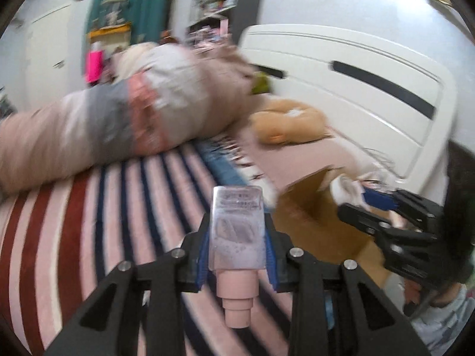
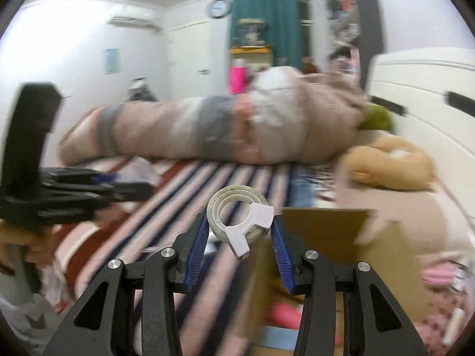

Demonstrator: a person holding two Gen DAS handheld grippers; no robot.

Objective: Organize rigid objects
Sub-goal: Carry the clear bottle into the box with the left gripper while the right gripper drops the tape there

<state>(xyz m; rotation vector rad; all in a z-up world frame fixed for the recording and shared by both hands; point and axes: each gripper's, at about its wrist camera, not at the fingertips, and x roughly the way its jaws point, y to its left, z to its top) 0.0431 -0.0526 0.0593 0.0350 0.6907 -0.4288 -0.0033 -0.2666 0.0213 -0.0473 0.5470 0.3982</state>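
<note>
Left wrist view. My left gripper (image 1: 237, 237) has its blue-padded fingers (image 1: 202, 262) clamped on the sides of a clear plastic bottle with a pale pink pump neck (image 1: 236, 231). The neck points back toward the camera and the flat base points away. Under it lies a bedspread striped in pink, red and navy (image 1: 89, 207). Far across the bed is a long pillow in beige, grey and pink bands (image 1: 124, 118), blurred. A tan plush toy (image 1: 289, 123) lies to the right of it, near the white headboard (image 1: 371, 83). An open brown cardboard box (image 1: 314, 204) sits to the near right. The right gripper (image 1: 386, 207) is at the right edge, over the box; from here I cannot tell what it carries.

Right wrist view. My right gripper (image 2: 239, 231) has its blue pads (image 2: 280, 252) set against a white roll of tape with a white plastic cutter tab (image 2: 242, 218), held just left of the cardboard box (image 2: 326, 237) flap. The left gripper (image 2: 89, 192) shows at the left, side-on and blurred. Pink items (image 2: 285, 314) lie inside the box, too smeared to name.
</note>
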